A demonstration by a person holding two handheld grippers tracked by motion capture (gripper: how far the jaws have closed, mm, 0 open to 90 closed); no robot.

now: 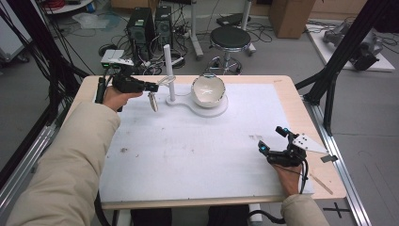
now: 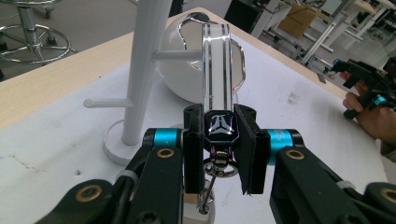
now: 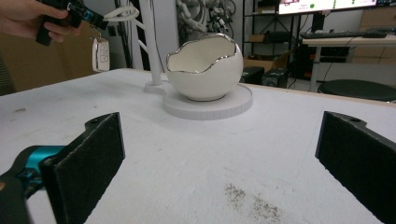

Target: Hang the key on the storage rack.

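Observation:
My left gripper (image 1: 151, 87) is at the table's far left, shut on the black clasp of a white striped key strap (image 2: 216, 60). The strap's loop points toward the white peg stand (image 1: 168, 70), close to one of its pegs (image 2: 175, 55). A white car key fob (image 1: 153, 101) hangs from the clasp below the jaws, above the table. Behind the stand sits a white egg-shaped bowl (image 1: 208, 89) with a silver rim, on the same white base (image 1: 219, 109). My right gripper (image 1: 272, 140) rests low at the front right, open, with nothing between its pads (image 3: 93, 158).
A white mat (image 1: 188, 150) covers most of the wooden table (image 1: 301, 113), with some dark specks (image 3: 252, 200) just ahead of the right gripper. A stool (image 1: 229, 40), computer towers and cables stand on the floor beyond the far edge.

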